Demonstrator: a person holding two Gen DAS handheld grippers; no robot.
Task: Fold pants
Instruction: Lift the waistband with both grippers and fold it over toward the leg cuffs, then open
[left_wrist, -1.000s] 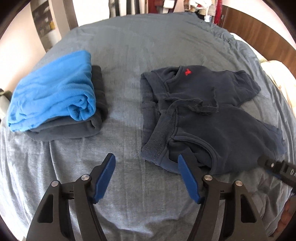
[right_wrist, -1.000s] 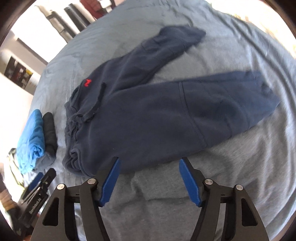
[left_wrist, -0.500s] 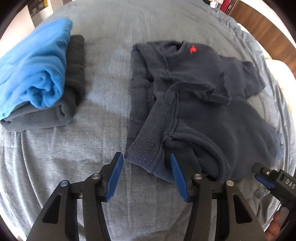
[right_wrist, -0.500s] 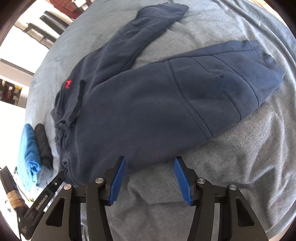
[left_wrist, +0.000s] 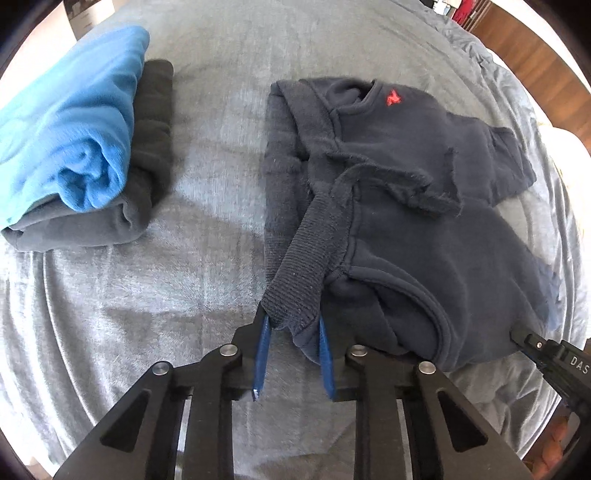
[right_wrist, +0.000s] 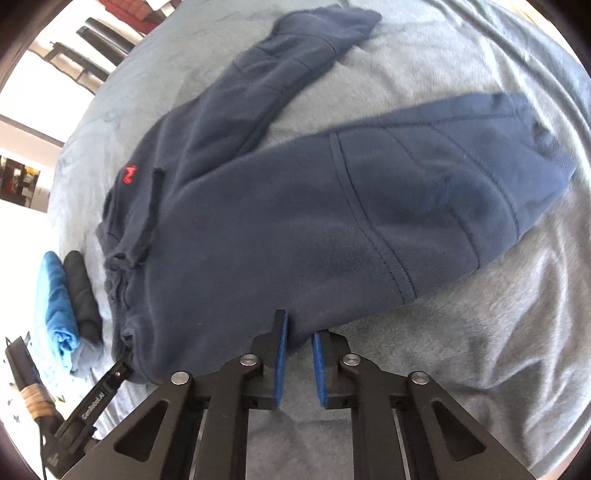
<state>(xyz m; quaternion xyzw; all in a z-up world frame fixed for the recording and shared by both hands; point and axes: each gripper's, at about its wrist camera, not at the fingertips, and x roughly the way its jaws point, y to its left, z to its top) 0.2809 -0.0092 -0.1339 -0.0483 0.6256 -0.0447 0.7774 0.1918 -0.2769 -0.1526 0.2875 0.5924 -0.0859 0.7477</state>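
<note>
Navy sweatpants with a small red logo lie spread on the grey bed, both legs running to the far right. In the left wrist view the pants show waistband first. My left gripper is shut on the near corner of the ribbed waistband. My right gripper is shut on the near edge of the nearer leg, at the thigh. The left gripper also shows at the waistband in the right wrist view.
A folded blue garment lies on a folded dark one to the left of the pants. The grey bedcover lies all around. A wooden headboard runs along the far right.
Both grippers moved forward onto the pants and closed: the left on the waistband corner, the right on the near leg edge.
</note>
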